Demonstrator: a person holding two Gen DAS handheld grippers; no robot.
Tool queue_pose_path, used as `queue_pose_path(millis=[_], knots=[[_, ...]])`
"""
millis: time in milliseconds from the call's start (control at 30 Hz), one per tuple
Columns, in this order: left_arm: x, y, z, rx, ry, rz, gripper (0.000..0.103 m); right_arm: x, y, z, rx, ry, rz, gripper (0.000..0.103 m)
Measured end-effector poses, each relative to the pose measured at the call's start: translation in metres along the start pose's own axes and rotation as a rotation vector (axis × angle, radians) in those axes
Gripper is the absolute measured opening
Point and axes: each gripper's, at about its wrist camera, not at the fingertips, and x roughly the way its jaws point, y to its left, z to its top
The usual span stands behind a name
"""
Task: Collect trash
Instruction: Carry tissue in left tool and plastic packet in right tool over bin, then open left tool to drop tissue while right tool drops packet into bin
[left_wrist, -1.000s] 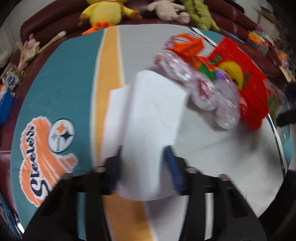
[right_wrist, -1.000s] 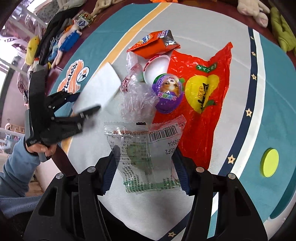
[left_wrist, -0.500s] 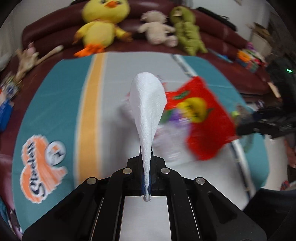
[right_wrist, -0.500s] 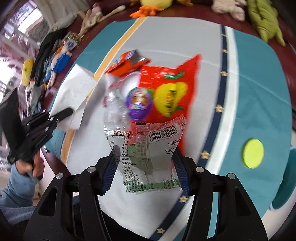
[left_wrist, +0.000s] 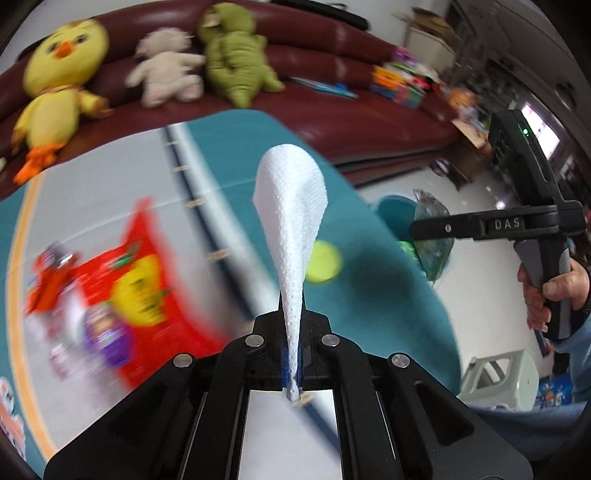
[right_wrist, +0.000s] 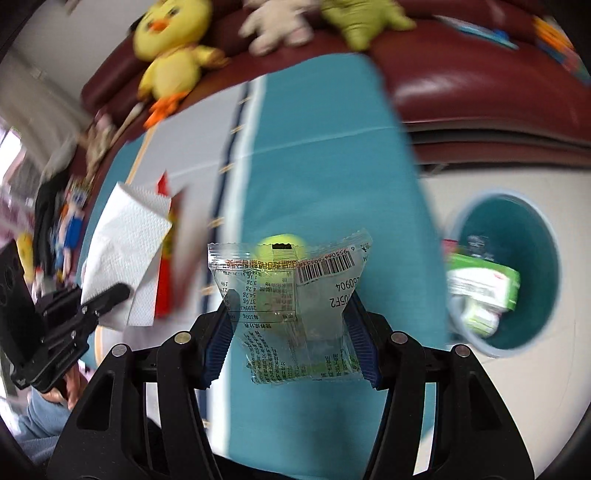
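Note:
My left gripper (left_wrist: 291, 363) is shut on a white paper napkin (left_wrist: 293, 221), held up above the table; the napkin also shows in the right wrist view (right_wrist: 125, 243). My right gripper (right_wrist: 290, 332) is shut on a clear plastic wrapper (right_wrist: 291, 280) with a barcode, also visible in the left wrist view (left_wrist: 432, 236), held near the table's right edge. A teal trash bin (right_wrist: 532, 258) stands on the floor to the right, holding a green box (right_wrist: 484, 280). A red snack bag (left_wrist: 144, 280), a purple round pack (left_wrist: 107, 332) and an orange wrapper (left_wrist: 51, 280) lie on the table.
The table has a teal, white and orange cloth (left_wrist: 221, 147) with a yellow-green disc (left_wrist: 323, 260) on it. Plush toys (left_wrist: 55, 85) sit on a dark red sofa (left_wrist: 332, 62) behind. A pale plastic stool (left_wrist: 498, 380) stands at the right.
Both grippers have swung right, off the trash pile toward the table's right edge. The bin has come into view. The napkin and the wrapper stay gripped.

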Motion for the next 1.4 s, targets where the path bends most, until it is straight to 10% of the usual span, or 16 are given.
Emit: queue_pose_path(millis=[367, 1033, 1100, 1200, 1400], knots=[[0.111, -0.130, 0.064, 0.135, 0.114, -0.121, 0.003, -0.057, -0.185, -0.023, 0.288, -0.144, -0.070, 0.055], [0.229, -0.197, 0.087, 0.195, 0.264, -0.152, 0.006, -0.031, -0.271, -0.020, 0.398, -0.099, -0.047, 0.055], [0.235, -0.196, 0.088, 0.191, 0.278, -0.136, 0.019, -0.029, -0.272, -0.021, 0.399, -0.095, -0.048, 0.055], [0.237, -0.194, 0.090, 0.191, 0.255, -0.093, 0.068, -0.027, -0.274, -0.021, 0.404, -0.089, -0.048, 0.056], [0.224, -0.185, 0.088, 0.192, 0.219, -0.077, 0.083, -0.020, -0.273, -0.019, 0.405, -0.072, -0.059, 0.056]])
